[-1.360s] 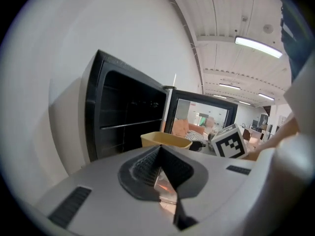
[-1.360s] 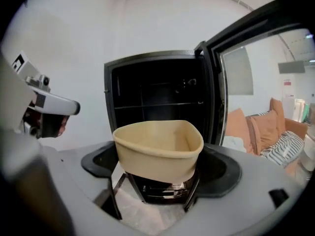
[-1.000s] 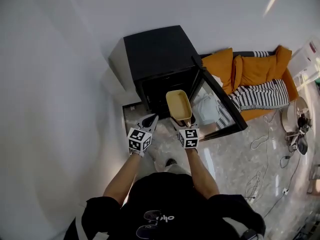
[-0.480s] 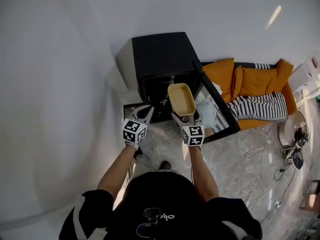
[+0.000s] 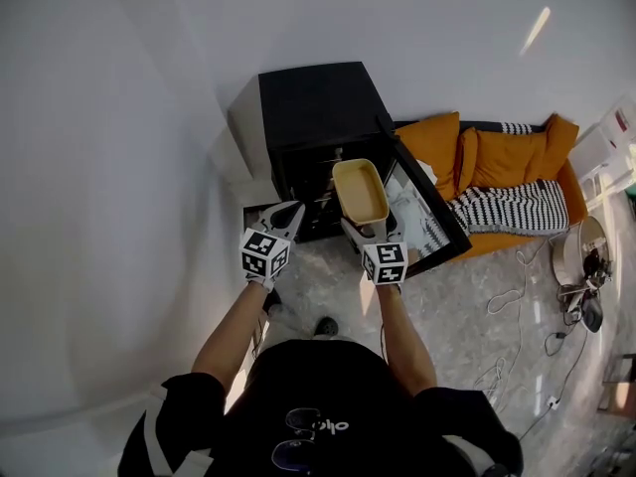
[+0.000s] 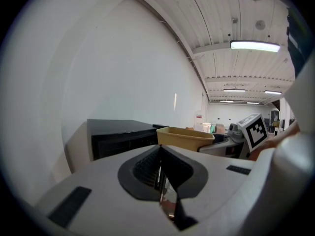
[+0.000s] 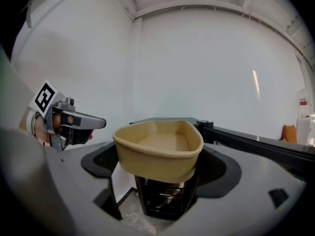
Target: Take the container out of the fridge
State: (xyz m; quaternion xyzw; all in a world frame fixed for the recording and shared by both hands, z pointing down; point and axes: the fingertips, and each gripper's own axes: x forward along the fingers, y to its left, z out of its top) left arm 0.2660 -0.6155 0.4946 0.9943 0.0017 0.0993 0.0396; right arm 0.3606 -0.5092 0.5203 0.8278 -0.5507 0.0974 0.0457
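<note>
A: So, which step is this?

B: The lift-out, near its end, I judge. The right gripper [image 5: 368, 230] has its fingers pinching the near end of the container [image 5: 360, 191]. The container hangs in the air before the open fridge [image 5: 310, 102], about level with its top and touching nothing else.

A: And the other one?

B: The left gripper [image 5: 291, 213] hovers beside it, fingers pressed together on nothing.

A: What does the next move ask?

B: Probably drawing the container back towards the body, level, since it is gripped by one end only and could tip. The door [image 5: 429, 205] stands open on the right, and the free gripper might push it to.

A: What carries all this?

B: No table. The fridge stands on a pale speckled floor [image 5: 328, 278], at the edge where it meets the white wall [image 5: 119, 117]. An orange sofa [image 5: 497, 147] with a striped throw sits beyond the door, and cables [image 5: 509, 351] trail over the floor near it.
</note>
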